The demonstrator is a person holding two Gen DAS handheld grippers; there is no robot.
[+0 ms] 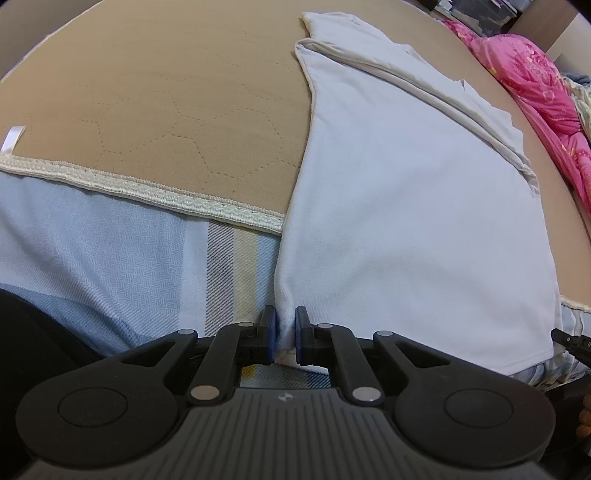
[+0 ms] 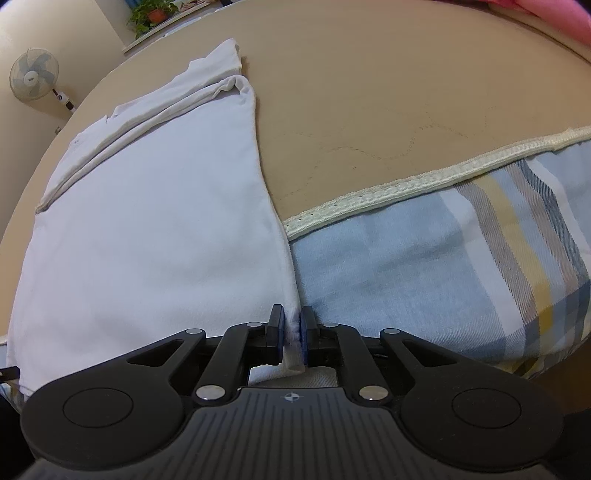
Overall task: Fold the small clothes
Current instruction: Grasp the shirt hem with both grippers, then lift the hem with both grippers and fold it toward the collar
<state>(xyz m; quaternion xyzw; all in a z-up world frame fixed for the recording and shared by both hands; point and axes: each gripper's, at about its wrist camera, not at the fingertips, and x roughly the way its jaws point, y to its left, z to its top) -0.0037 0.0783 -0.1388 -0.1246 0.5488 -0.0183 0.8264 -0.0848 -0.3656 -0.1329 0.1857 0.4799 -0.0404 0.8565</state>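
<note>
A white garment point(image 1: 406, 206) lies flat on the tan quilted mat point(image 1: 166, 110), its sides folded inward, its near end over the mat's edge. My left gripper point(image 1: 285, 332) is shut on the garment's near left corner. In the right wrist view the same garment point(image 2: 155, 221) fills the left half, and my right gripper point(image 2: 293, 334) is shut on its near right corner. The tip of the right gripper shows at the right edge of the left wrist view point(image 1: 570, 341).
The mat has a cream braided border point(image 1: 147, 192) over a blue plaid sheet point(image 2: 443, 266). A pink quilt point(image 1: 535, 85) lies at the far right. A standing fan point(image 2: 35, 75) and potted plants point(image 2: 151, 14) are beyond the bed.
</note>
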